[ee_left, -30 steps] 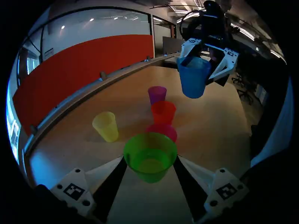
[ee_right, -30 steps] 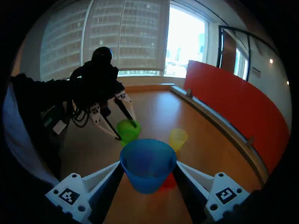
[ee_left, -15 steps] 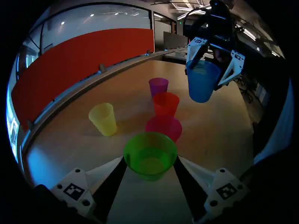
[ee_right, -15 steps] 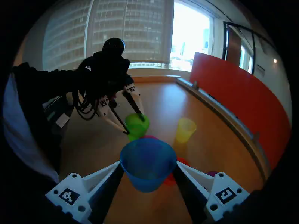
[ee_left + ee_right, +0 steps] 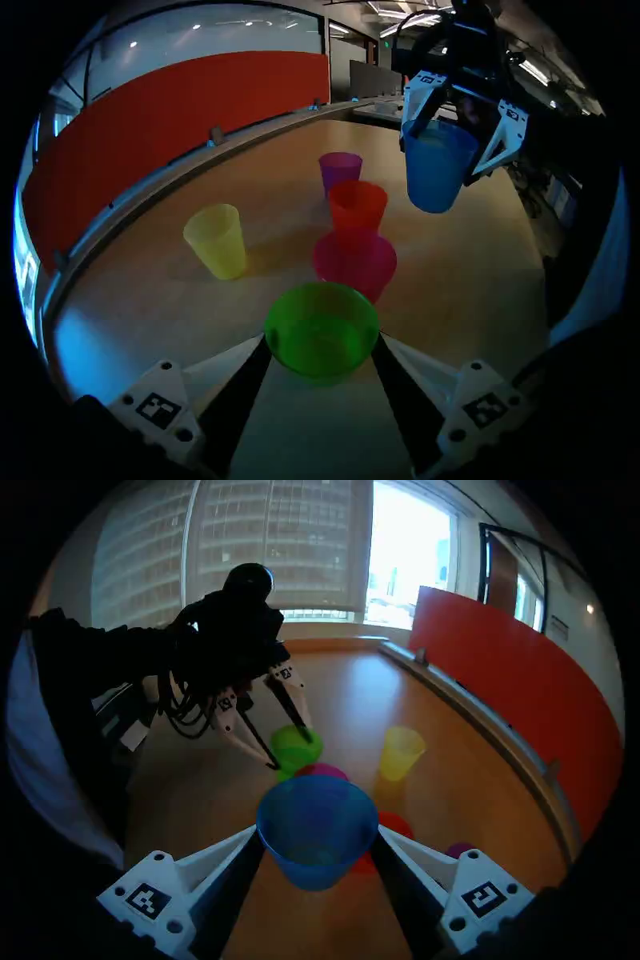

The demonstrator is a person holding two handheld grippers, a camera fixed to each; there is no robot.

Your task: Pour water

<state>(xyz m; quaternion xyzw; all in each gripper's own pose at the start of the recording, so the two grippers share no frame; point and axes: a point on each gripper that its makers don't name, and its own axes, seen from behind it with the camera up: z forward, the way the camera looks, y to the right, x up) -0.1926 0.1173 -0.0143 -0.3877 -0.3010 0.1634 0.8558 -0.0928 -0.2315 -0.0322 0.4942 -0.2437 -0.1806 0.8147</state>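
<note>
Between the fingers of the L gripper [image 5: 322, 356] sat a green cup [image 5: 322, 324], upright. Both fingers pressed on its sides just under the rim. Whether it held water: couldn't tell.

Just beyond it on the wooden table [image 5: 472, 264] stood a pink cup [image 5: 354, 260], then a red cup [image 5: 358, 204], then a purple cup [image 5: 340, 170], roughly in a row running away from the gripper. The pink and red ones looked to overlap, so touching or not: couldn't tell. A yellow cup [image 5: 216, 240] stood apart, off to the left of the row, nearer the red wall panel [image 5: 160, 120].

In the right gripper view, the R gripper [image 5: 317, 836] was clamped the same way on a blue cup [image 5: 317, 820], w/ both fingers against its walls and the mouth facing up. Contents were unclear.

In the left gripper view that blue cup hung in the air, above the table and to the right of the red and purple cups, approx upright.

Behind the L gripper in the right gripper view was a person's dark sleeve [image 5: 88, 664], w/ bright windows [image 5: 400, 552] at the back.
</note>
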